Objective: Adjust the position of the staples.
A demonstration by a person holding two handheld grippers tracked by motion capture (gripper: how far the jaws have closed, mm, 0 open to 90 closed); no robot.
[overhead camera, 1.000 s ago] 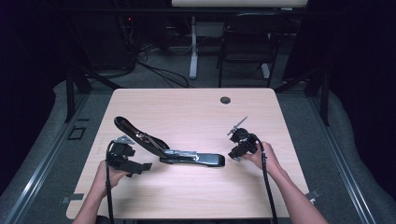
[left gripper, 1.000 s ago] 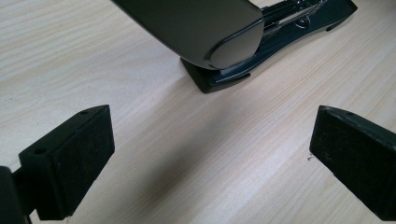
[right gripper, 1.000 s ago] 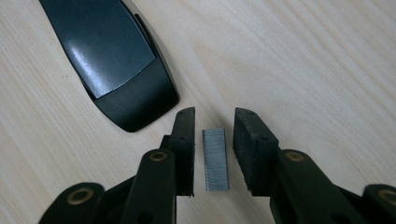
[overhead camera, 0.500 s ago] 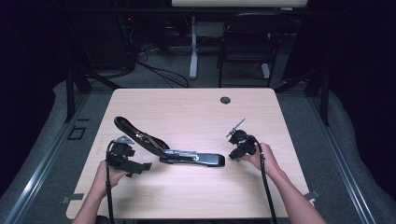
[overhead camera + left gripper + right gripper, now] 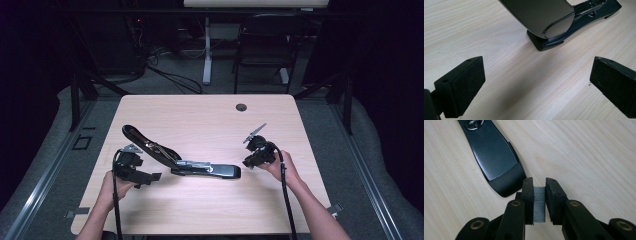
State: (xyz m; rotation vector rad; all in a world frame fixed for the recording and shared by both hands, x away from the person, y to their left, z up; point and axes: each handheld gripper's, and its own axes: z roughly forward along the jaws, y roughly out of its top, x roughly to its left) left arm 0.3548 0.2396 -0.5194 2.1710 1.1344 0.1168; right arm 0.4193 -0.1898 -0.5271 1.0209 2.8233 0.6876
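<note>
The right gripper (image 5: 539,202) has just been closing and now pinches a ribbed grey strip of staples (image 5: 539,203) between its flat black pads, just beside the glossy black base tip of the stapler (image 5: 180,160). The stapler lies hinged open mid-table, its curved lid raised toward the left. The left gripper (image 5: 536,85) hovers low beside it over pale wood-grain table (image 5: 210,120), jaws spread wide and empty.

Black glossy stapler (image 5: 180,161) with silvery metal inside, lying on a pale wood-grain table (image 5: 210,120). Grey, finely lined strip of staples (image 5: 539,204) between matte black jaws of the right gripper (image 5: 539,192). Left gripper (image 5: 541,82): black pads too.
</note>
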